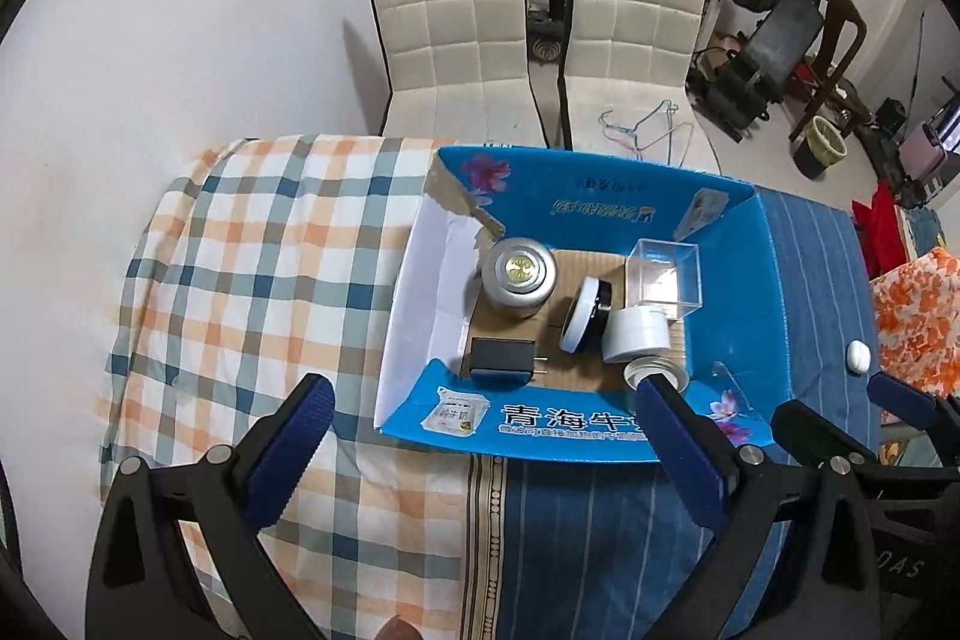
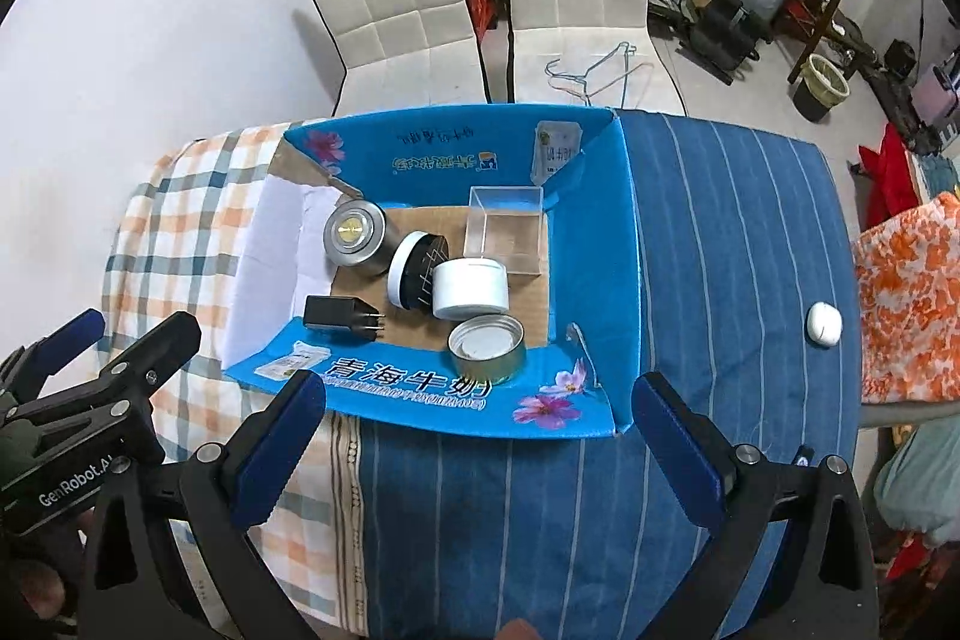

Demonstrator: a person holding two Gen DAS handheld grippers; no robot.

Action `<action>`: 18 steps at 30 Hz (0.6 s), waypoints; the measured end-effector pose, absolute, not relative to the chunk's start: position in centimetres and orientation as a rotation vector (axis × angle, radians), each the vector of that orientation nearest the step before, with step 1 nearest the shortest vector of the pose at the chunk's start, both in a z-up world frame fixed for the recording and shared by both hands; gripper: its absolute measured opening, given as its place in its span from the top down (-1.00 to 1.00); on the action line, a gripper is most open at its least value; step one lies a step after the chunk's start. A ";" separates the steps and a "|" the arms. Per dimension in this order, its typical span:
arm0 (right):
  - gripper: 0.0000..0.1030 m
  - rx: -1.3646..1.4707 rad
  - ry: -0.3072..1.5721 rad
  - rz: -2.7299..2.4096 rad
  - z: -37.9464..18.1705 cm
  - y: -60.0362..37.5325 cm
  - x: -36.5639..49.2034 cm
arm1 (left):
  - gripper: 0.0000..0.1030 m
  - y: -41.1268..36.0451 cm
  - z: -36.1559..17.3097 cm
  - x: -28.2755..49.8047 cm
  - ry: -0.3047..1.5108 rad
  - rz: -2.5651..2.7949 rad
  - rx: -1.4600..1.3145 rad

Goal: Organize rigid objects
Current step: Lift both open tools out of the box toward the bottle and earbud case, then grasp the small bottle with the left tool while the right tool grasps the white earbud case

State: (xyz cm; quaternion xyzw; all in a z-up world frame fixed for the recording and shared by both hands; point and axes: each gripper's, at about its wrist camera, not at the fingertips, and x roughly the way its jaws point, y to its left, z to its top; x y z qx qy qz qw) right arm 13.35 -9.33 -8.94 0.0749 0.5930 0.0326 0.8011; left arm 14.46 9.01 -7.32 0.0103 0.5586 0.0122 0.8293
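Both grippers hover over the desk's near edge, short of the blue box (image 2: 600, 244). Left gripper (image 1: 480, 436) fingers spread, nothing between them; right gripper (image 2: 480, 430) same. I see the box packed: silver tin (image 2: 355, 235), black charger (image 2: 336, 317), white roll (image 2: 471, 287), open can (image 2: 487, 345), clear case (image 2: 507, 229). White puck (image 2: 823, 325) sits alone on the blue cloth (image 2: 720, 250), well apart from the box, open room all round.
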 end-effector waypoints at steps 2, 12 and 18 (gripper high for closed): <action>-1.00 0.170 1.281 0.065 -9.0 -10.0 12.9 | -1.00 8.5 -7.3 14.2 1.184 0.022 0.028; -1.00 0.226 1.438 -0.127 -15.6 -22.8 8.8 | -1.00 -2.9 -12.2 11.7 1.298 -0.125 0.094; -1.00 0.297 1.547 -0.220 -21.6 -34.8 6.6 | -1.00 -13.1 -16.3 9.9 1.347 -0.176 0.152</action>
